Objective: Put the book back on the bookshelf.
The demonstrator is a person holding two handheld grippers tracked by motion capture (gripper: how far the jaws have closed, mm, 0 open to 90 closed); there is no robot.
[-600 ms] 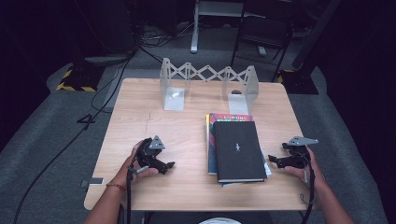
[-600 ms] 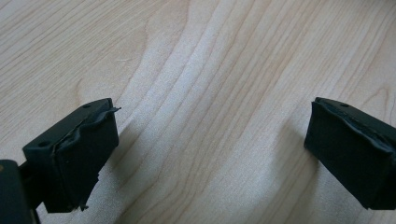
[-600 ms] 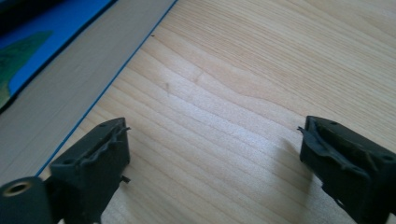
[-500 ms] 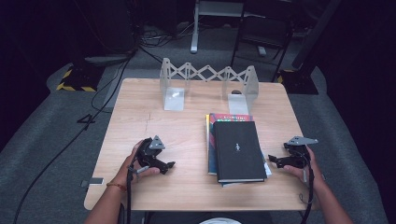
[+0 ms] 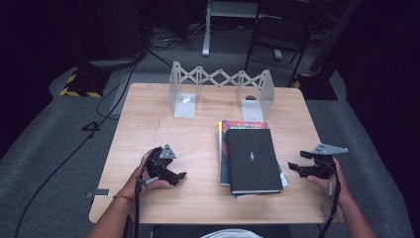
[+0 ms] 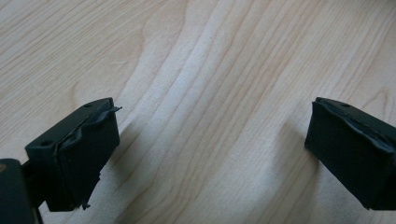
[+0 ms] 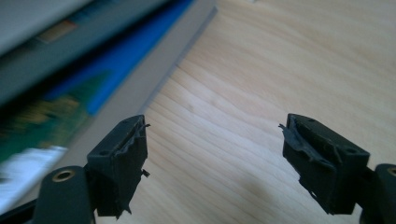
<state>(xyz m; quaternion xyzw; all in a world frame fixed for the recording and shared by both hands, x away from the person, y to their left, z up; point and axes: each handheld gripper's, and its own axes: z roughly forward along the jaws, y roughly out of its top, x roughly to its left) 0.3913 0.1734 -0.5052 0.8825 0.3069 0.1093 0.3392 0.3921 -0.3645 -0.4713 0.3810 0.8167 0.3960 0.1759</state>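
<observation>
A stack of books lies flat right of the table's middle, a black hardcover (image 5: 252, 158) on top and a colourful cover (image 5: 243, 124) peeking out behind it. My left gripper (image 5: 180, 176) rests low on the wood to the left of the stack, open, and bare tabletop shows between its jaws (image 6: 210, 130). My right gripper (image 5: 293, 167) sits just right of the stack, pointing at it and open. Blurred book edges (image 7: 70, 70) lie ahead and to the left of the right gripper's own fingertips (image 7: 215, 149), apart from them.
An expandable bookend rack (image 5: 220, 82) with two upright end plates stands at the table's back edge. The wooden table (image 5: 198, 119) has bare room in its left half. Cables and stands occupy the dark floor beyond.
</observation>
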